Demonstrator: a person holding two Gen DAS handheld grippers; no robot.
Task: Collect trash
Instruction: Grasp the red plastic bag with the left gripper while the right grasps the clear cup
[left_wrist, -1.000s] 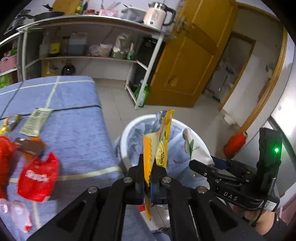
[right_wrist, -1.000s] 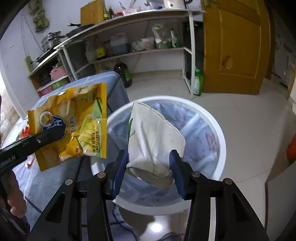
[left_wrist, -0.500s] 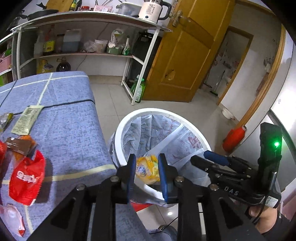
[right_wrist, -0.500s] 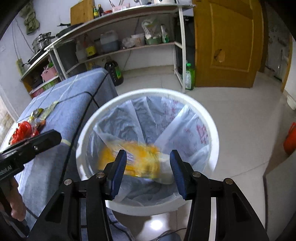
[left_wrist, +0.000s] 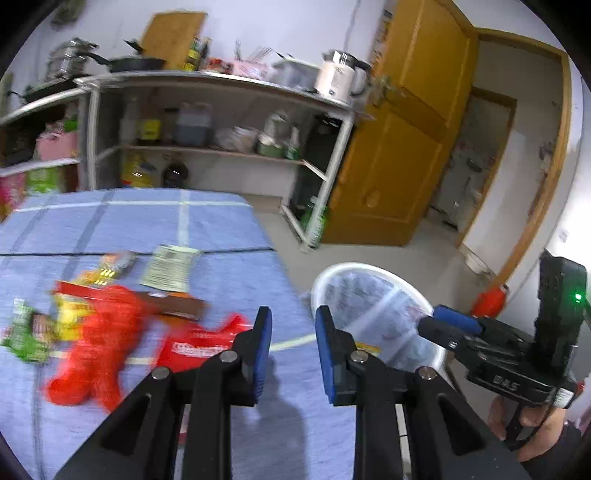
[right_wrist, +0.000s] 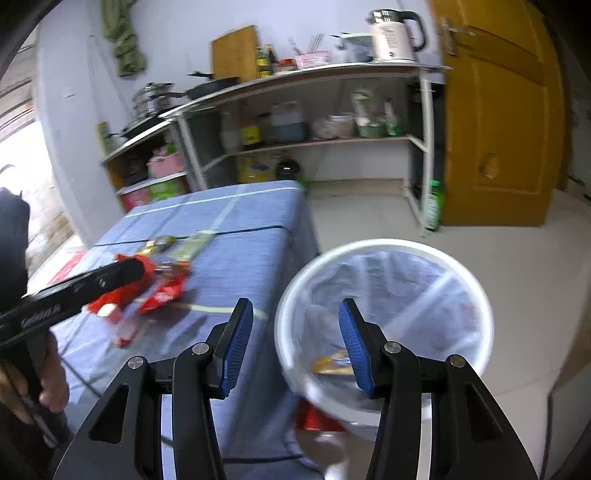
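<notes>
My left gripper (left_wrist: 292, 332) is open and empty above the right edge of the blue-clothed table (left_wrist: 221, 229). My right gripper (right_wrist: 295, 332) is open and empty between the table edge and the white lined trash bin (right_wrist: 476, 291), which also shows in the left wrist view (left_wrist: 332, 273). A yellow wrapper (right_wrist: 332, 365) lies inside the bin. On the table lie red wrappers (left_wrist: 103, 332), a red bag (left_wrist: 199, 343), a brown wrapper (left_wrist: 173, 304), a pale label packet (left_wrist: 170, 267) and a green wrapper (left_wrist: 22, 332).
A metal shelf rack (left_wrist: 221, 147) with bottles, pots and a kettle (left_wrist: 336, 77) stands behind the table. A yellow wooden door (left_wrist: 399, 147) is at the right. A red object (left_wrist: 487, 302) sits on the floor past the bin.
Both wrappers were dropped into the bin. Both grippers opened and have swung left, from over the bin toward the table and its trash.
</notes>
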